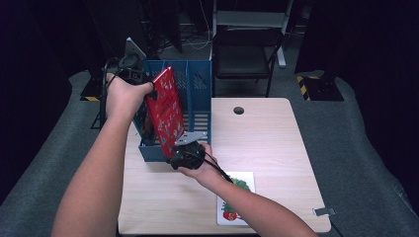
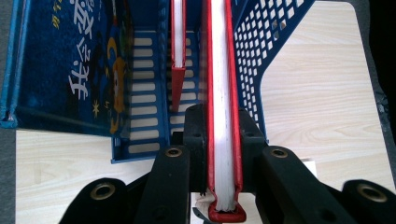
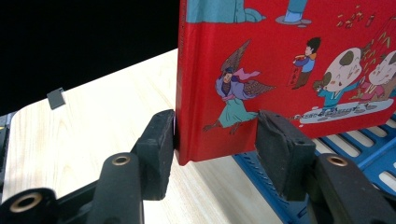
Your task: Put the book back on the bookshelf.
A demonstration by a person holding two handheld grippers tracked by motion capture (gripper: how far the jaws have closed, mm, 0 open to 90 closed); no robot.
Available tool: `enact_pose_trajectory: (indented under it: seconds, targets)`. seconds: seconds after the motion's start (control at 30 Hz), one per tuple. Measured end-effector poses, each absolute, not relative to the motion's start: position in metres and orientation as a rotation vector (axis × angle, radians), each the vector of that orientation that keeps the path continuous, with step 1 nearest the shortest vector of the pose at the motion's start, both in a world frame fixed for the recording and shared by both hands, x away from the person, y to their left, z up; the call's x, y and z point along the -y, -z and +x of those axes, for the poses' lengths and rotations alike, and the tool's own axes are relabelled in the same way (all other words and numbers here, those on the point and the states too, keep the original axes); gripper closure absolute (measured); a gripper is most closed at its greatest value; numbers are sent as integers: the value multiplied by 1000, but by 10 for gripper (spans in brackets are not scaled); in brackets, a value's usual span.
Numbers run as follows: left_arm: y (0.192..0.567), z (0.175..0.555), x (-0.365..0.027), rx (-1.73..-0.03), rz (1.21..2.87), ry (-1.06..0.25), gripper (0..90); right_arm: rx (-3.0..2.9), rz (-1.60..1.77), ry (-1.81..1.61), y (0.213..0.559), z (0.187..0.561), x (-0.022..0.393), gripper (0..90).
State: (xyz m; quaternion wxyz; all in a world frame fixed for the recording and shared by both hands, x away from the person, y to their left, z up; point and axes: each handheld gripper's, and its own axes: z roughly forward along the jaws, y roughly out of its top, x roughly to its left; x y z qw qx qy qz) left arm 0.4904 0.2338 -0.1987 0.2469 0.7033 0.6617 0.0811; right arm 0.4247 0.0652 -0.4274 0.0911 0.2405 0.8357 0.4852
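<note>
A red picture book (image 1: 165, 111) is held tilted over the front of a blue file rack (image 1: 200, 84). My left gripper (image 1: 150, 91) holds the book's top edge. In the left gripper view the left gripper (image 2: 223, 126) is shut on the red book (image 2: 223, 70), with both pads pressed on the covers. My right gripper (image 1: 182, 149) is at the book's lower corner. In the right gripper view the right gripper (image 3: 215, 133) stands open, with the lower corner of the red book (image 3: 280, 56) between its pads, above the rack (image 3: 355, 144).
The rack (image 2: 275, 42) holds a blue book (image 2: 60, 60) in its left slot and a thinner red book (image 2: 177, 42) in the middle one. A white picture book (image 1: 237, 197) lies near the front edge of the table (image 1: 267, 148). Near the front right corner is a metal clip (image 1: 323, 211). A chair (image 1: 247, 54) stands behind the table.
</note>
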Motion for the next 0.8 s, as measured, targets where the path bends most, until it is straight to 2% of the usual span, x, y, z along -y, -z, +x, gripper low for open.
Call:
enact_pose_trajectory:
  seconds: [0.13, 0.3, 0.47, 0.8]
  targets:
    - [198, 491, -234, -1809, 1918, -214, 792, -2473, 711, -1428, 428, 423, -67, 472]
    - [198, 492, -233, -1812, 1918, -210, 791, -2461, 744, -1390, 429, 427, -67, 548]
    - [195, 495, -228, -1807, 1919, -222, 790, -2456, 805, -1385, 430, 440, -62, 580]
    - [187, 497, -226, -1794, 1925, -242, 789, -2448, 785, -1358, 425, 455, -64, 589]
